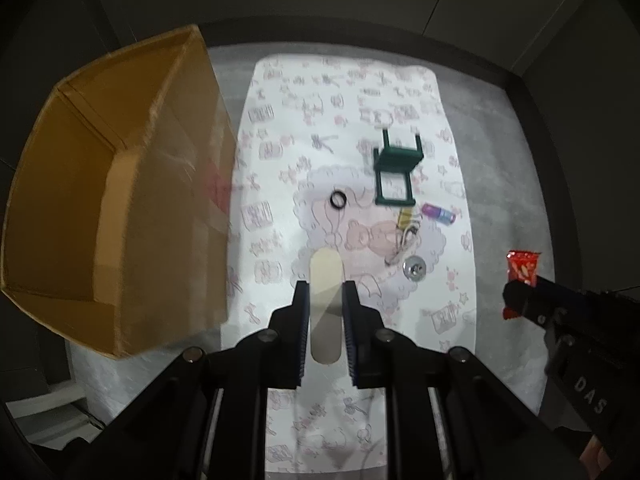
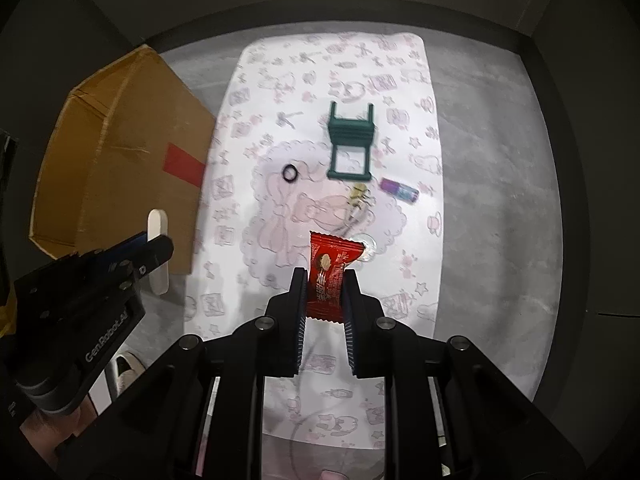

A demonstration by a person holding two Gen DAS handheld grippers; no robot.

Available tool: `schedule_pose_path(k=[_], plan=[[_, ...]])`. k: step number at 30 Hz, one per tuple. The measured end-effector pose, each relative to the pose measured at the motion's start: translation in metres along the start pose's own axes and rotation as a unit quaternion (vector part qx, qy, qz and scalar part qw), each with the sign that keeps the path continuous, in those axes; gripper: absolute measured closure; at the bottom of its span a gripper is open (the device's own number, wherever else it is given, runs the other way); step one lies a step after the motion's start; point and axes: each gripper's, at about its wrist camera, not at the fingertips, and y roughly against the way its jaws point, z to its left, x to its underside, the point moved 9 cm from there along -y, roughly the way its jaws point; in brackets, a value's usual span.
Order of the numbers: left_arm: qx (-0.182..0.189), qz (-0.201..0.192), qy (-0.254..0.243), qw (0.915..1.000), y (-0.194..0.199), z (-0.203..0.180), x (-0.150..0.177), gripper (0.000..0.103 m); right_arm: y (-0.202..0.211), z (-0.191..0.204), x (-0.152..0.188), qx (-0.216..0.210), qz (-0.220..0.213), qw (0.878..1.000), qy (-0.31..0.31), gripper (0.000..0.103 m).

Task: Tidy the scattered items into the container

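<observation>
Left wrist view shows the left gripper (image 1: pixel 325 292) clamped on a pale stick (image 1: pixel 325 280), held off the mat (image 1: pixel 400 92) with the stick pointing forward along the fingers; the open box (image 1: pixel 100 200) sits just to its left, its mouth facing up. Right wrist view shows the right gripper (image 2: pixel 325 280) pinching a red packet (image 2: pixel 330 272) by its lower half, also lifted above the mat, well right of the box. Both hands appear to be mid-carry, so the next move calls for swinging the stick left over the box rim and opening the jaws, the packet following. Further out, on the mat lie a black ring (image 1: pixel 339 200), a green stool (image 1: pixel 398 168) on its side, a purple tube (image 1: pixel 439 213), a yellow clip (image 1: pixel 406 220) and a small silver disc (image 1: pixel 414 268), all untouched.
</observation>
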Motion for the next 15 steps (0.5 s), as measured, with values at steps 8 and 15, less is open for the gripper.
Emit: schedule_pose_path(k=[8, 15], plan=[[-0.011, -0.029, 0.015, 0.9994, 0.026, 0.029, -0.008, 0.087, 0.026, 0.039, -0.011, -0.012, -0.022, 0.999, 0.035, 0.086], [-0.019, -0.056, 0.054, 0.9968, 0.051, 0.069, -0.018, 0.087, 0.035, 0.086, -0.032, -0.035, -0.032, 0.997, 0.067, 0.086]])
